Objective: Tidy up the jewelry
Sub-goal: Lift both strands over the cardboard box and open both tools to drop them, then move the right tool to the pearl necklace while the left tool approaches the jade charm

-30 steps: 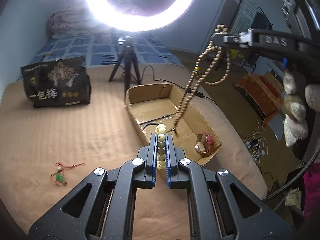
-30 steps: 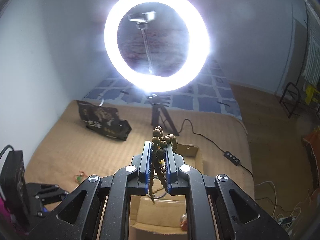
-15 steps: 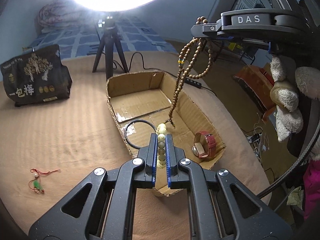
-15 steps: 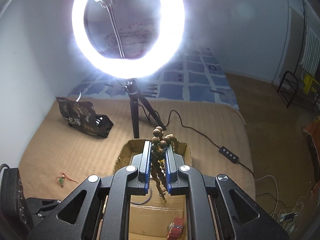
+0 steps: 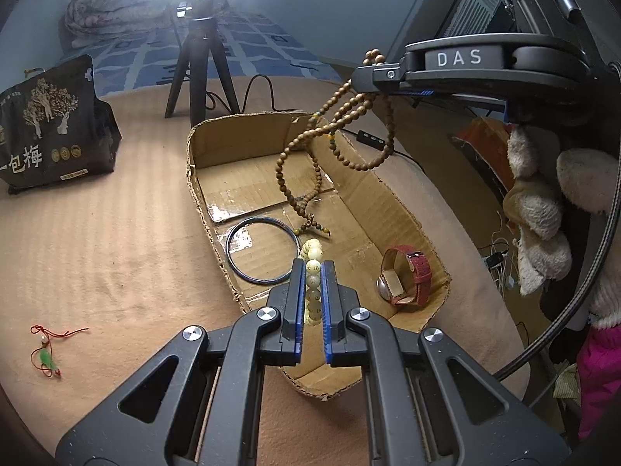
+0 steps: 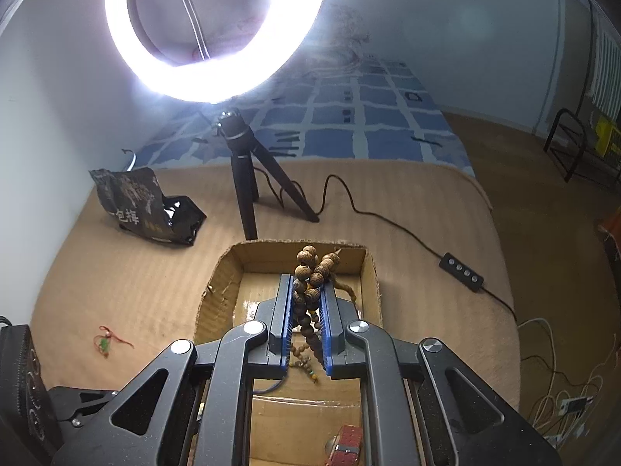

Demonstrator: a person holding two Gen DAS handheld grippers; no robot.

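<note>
Left gripper [image 5: 313, 272] clamped on pale bead bracelet [image 5: 313, 260], above cardboard box [image 5: 403, 213]; right gripper [image 6: 308, 291] pinching brown bead necklace [image 5: 310, 163], strands dangling below into box; dark bangle [image 5: 261, 251] just left of left tips; red watch [image 5: 403, 281] to right.

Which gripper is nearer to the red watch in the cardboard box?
Left. The left gripper, shut on a pale bead bracelet, is low over the box beside the red watch. The right gripper, holding brown prayer beads, is higher and farther back.
</note>
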